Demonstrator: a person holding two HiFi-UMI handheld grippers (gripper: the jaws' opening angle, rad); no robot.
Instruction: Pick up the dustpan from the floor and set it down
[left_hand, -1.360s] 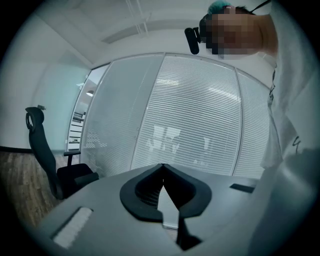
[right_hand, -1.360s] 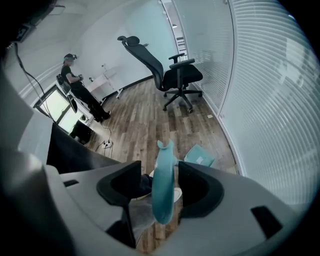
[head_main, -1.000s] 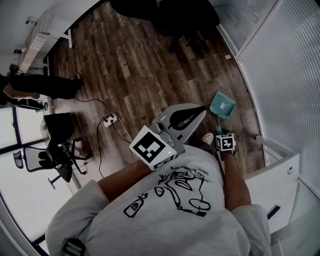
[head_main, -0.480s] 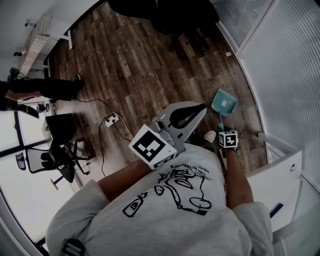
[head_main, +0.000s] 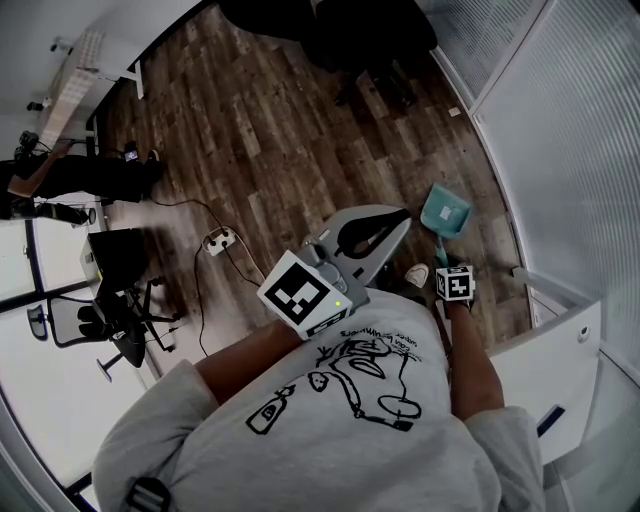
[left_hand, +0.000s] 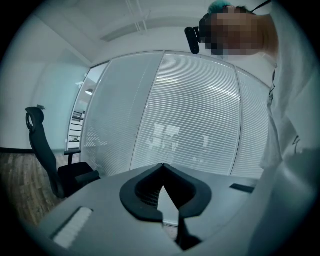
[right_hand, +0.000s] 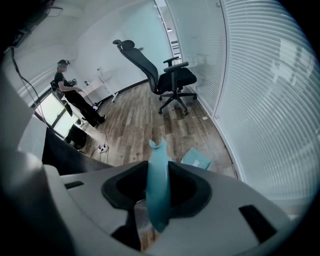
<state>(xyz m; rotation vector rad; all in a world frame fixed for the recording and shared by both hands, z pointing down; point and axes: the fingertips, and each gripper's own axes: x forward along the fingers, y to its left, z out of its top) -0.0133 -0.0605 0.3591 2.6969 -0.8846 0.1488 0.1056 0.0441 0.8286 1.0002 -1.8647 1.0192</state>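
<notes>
While the right gripper (right_hand: 159, 172) clenches the teal dustpan (head_main: 445, 213) by its handle (right_hand: 158, 195), jaws having just been closing | pan end on the wood floor (head_main: 280, 130) at 12 o'clock of that gripper; pale patch in its tray | left gripper (left_hand: 162, 172) at 9 o'clock of the pan, jaws pressed together, empty

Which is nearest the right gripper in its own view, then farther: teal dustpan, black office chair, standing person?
1. Teal plastic dustpan, its handle in the jaws, which have just closed.
2. Black office chair, ahead by the blinds.
3. Standing person, far left.
</notes>
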